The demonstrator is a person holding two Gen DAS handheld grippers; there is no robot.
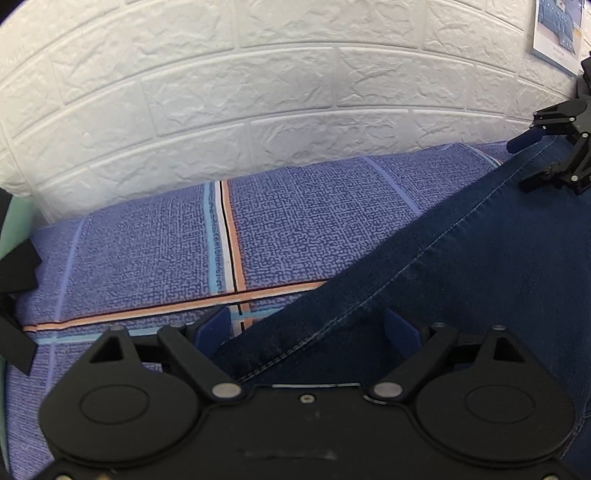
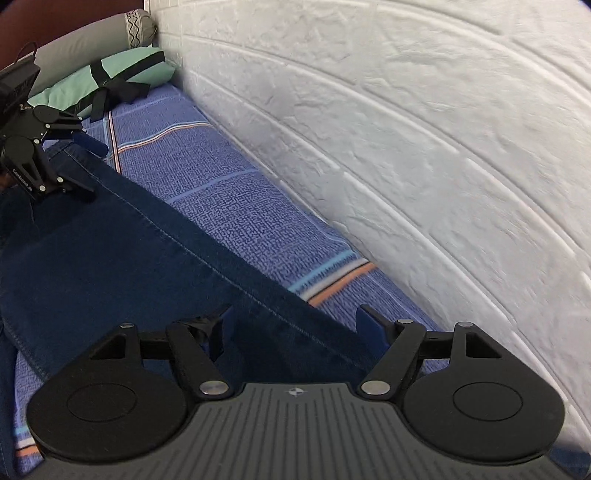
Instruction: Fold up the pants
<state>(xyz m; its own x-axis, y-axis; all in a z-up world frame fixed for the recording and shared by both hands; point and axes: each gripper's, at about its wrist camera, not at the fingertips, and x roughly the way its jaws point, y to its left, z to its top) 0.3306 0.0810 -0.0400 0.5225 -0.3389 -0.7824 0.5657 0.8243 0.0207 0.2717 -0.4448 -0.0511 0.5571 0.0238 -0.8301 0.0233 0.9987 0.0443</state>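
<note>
Dark blue denim pants (image 1: 461,266) lie flat on the blue patterned bedsheet (image 1: 147,258) beside the white brick-relief wall (image 1: 258,92). Long axis runs between the 2 grippers. Left gripper (image 1: 308,330) spread wide, straddling one end's edge; right gripper (image 2: 295,325) likewise wide, over the opposite end. Neither pinches cloth yet.

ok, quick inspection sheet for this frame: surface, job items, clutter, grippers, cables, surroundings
Surface: bed sheet, purple-blue print with orange, white and blue stripes.
Job's things: dark denim pants laid across the sheet, seam running diagonally.
Clutter: green pillow with black strap and grey bolster at the bed's far end.
Grippers: left gripper jaws open, straddling the pants edge; right gripper jaws open over the denim.
Cables: nothing seen.
Surroundings: white brick-textured wall along the bed; poster on it.
</note>
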